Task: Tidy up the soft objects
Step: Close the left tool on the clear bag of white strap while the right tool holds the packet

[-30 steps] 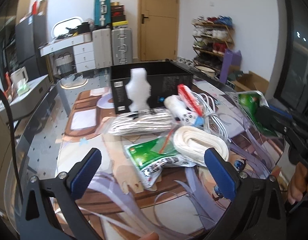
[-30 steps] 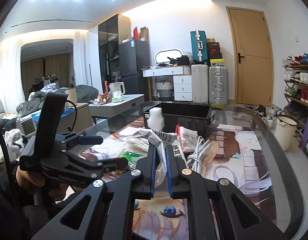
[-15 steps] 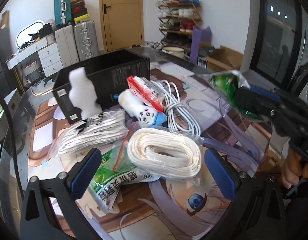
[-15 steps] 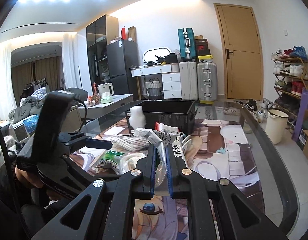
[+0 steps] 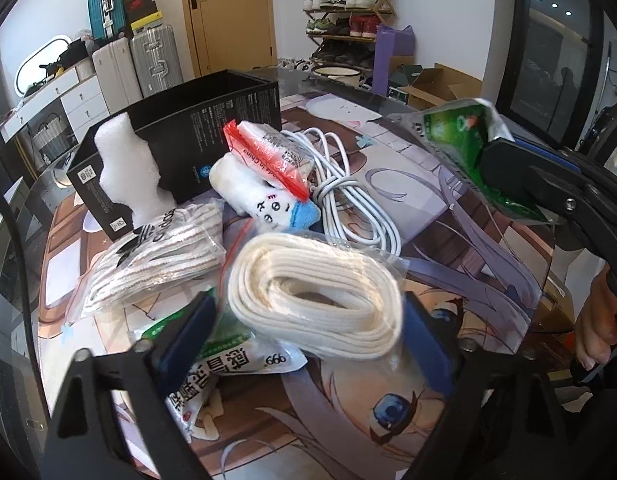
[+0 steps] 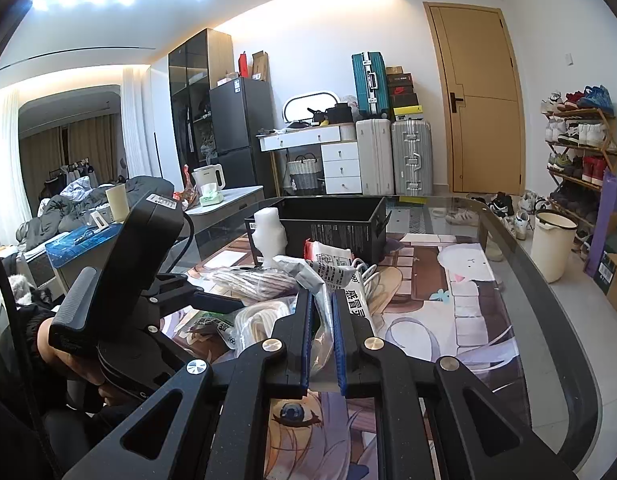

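White bagged rope (image 5: 316, 300) sits between the closing left fingers (image 5: 184, 332), right fingers (image 6: 304, 332) clamp a green packet (image 5: 464, 136), box (image 5: 180, 128) apparently empty, pile unsorted.

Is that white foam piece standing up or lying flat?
Standing up. The white foam piece rises on end against the front wall of the black box, its top reaching about the box's rim.
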